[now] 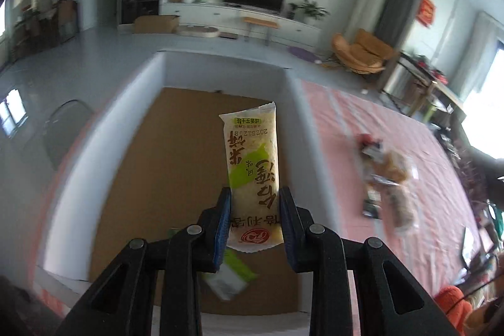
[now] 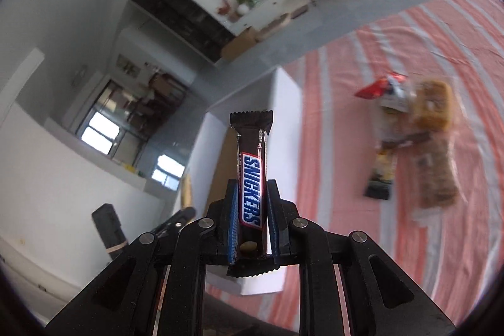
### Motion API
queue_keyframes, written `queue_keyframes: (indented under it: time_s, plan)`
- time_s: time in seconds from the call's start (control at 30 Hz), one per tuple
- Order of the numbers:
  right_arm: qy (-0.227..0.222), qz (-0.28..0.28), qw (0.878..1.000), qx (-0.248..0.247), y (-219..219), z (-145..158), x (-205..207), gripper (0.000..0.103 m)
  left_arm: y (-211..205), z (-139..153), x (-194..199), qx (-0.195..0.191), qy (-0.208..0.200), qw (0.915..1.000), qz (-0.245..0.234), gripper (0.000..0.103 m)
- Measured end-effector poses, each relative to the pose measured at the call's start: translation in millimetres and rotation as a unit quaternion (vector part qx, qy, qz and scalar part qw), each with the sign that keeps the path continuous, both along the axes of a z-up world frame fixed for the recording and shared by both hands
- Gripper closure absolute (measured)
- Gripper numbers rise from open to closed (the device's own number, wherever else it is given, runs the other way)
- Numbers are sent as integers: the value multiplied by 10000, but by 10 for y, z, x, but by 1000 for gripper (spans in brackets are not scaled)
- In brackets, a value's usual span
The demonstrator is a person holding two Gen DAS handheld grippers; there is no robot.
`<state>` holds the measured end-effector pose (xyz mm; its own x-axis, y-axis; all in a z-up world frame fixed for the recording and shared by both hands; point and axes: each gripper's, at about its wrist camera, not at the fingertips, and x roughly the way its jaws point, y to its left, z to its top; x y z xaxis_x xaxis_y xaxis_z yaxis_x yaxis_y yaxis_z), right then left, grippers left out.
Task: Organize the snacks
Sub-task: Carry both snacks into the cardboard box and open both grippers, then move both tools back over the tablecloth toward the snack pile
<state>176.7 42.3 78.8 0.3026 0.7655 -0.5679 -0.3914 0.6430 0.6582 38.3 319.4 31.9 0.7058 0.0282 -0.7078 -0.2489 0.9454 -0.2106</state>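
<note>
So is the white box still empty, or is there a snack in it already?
Not empty. One green-and-white packet already lies on the brown floor of the white box, under the left gripper, which holds a rice cracker pack.

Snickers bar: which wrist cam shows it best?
Right wrist. The Snickers bar stands sharp and centred, clamped in the right gripper, logo readable. The left wrist view shows nothing identifiable as it, only a blurred snack pile on the tablecloth.

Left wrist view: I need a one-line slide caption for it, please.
Left gripper clamps a green-and-white rice cracker packet above the white box, where another packet lies; more snacks wait on the striped tablecloth.
</note>
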Motion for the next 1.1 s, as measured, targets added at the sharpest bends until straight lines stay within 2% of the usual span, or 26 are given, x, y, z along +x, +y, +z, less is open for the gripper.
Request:
queue_keyframes:
  time_s: [0.13, 0.17, 0.23, 0.27, 0.3, 0.4, 0.5, 0.63, 0.73, 0.83, 0.93, 0.97, 1.0, 1.1]
  plan:
    - [-191, 379, 9989, -199, 682, -110, 18, 85, 328, -260, -40, 295, 293, 9977, 532, 74]
    - [-178, 417, 9986, -267, 763, -169, 43, 79, 379, -351, -35, 394, 417, 9961, 667, 71]
    - [-130, 425, 9981, -424, 859, -299, 81, 57, 427, -510, 7, 448, 685, 9933, 815, 48]
    - [-166, 361, 9982, -459, 819, -336, 68, 51, 444, -575, 7, 403, 755, 9927, 844, 31]
    - [-253, 272, 9979, -535, 747, -373, 63, 51, 445, -618, -6, 350, 759, 9928, 856, 23]
    - [-502, -94, 9941, -960, 423, -500, 60, 47, 341, -634, 9, 321, 659, 9944, 764, 21]
    - [-627, -703, 9844, -1483, -78, -695, 79, 45, 109, -571, 91, 210, 478, 9974, 498, 21]
    - [-779, -1597, 9522, -2486, -864, -1034, 40, 45, -449, -404, 187, 2, 114, 9998, -159, 18]
    - [-661, -2246, 9205, -3128, -1452, -1360, -40, 45, -1018, -284, 282, -92, -28, 9963, -855, 13]
    - [-408, -2743, 8969, -3445, -1971, -1639, -107, 45, -1671, -277, 350, -94, -5, 9864, -1640, 6]
    - [-187, -3191, 8838, -3417, -2263, -1779, -133, 45, -2229, -468, 464, -101, 257, 9752, -2195, 5]
    - [-61, -3315, 8876, -3197, -2347, -1787, -132, 44, -2377, -558, 502, -101, 316, 9725, -2304, 5]
    - [-70, -3363, 8892, -3102, -2347, -1786, -85, 44, -2524, -694, 557, -50, 391, 9711, -2354, 5]
    - [-125, -3411, 8799, -3305, -2338, -1798, -101, 40, -2745, -1036, 685, 274, 635, 9712, -2281, 5]
